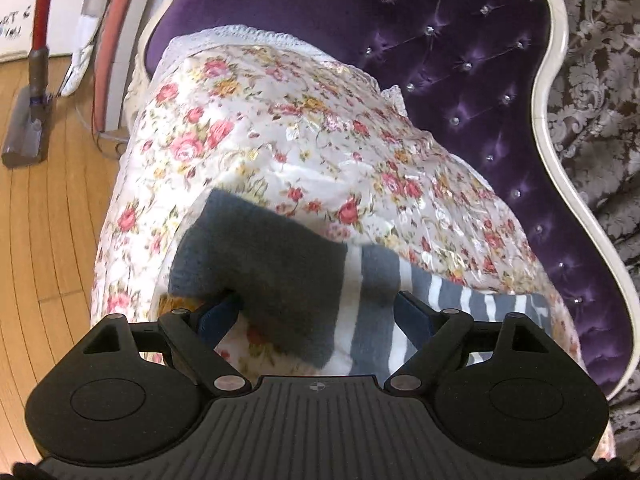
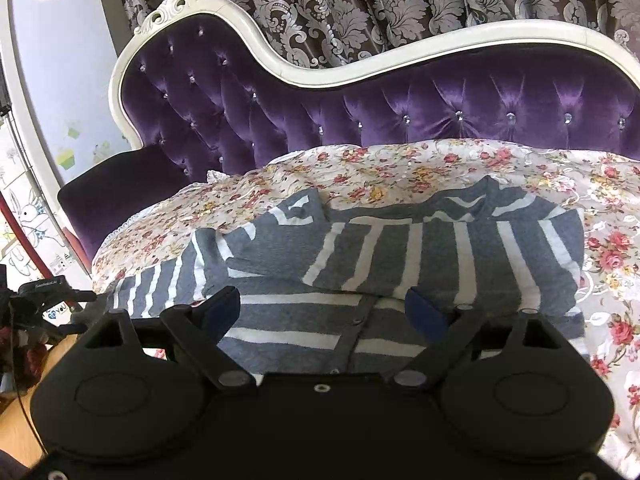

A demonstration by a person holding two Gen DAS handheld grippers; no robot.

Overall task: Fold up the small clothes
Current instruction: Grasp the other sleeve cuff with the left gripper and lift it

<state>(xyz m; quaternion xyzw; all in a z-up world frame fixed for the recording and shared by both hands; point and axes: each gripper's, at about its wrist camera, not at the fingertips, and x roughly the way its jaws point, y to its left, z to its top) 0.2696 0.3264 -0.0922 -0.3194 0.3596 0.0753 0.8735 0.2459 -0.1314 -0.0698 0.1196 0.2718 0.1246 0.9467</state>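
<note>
On the purple tufted sofa [image 2: 440,100], floral cover [image 2: 400,168] spread over seat; grey-white striped cardigan [image 2: 400,248] lies on it, partly folded over itself. Left gripper [image 1: 318,312] fingers wide, straddling its solid-grey cuff end. Right gripper [image 2: 322,306] wide, above button placket, gripping nothing.

Left wrist view: mounted behind the left gripper [image 1: 318,312], looking forward and steeply down along its fingers. Close over one end of the striped sweater [image 1: 372,300] on the floral cover [image 1: 256,120]. Wooden floor [image 1: 48,216] at frame left, purple sofa back [image 1: 472,80] running up the right side (so facing along the sofa's length).

Right wrist view: behind the right gripper [image 2: 322,306], facing the sofa back [image 2: 440,108] squarely, tilted less, low and near the sweater [image 2: 400,248]. Curtain [image 2: 360,4] above.

Shared by both: sweater, floral cover [image 2: 400,164], sofa back, curtain [image 1: 600,80].
</note>
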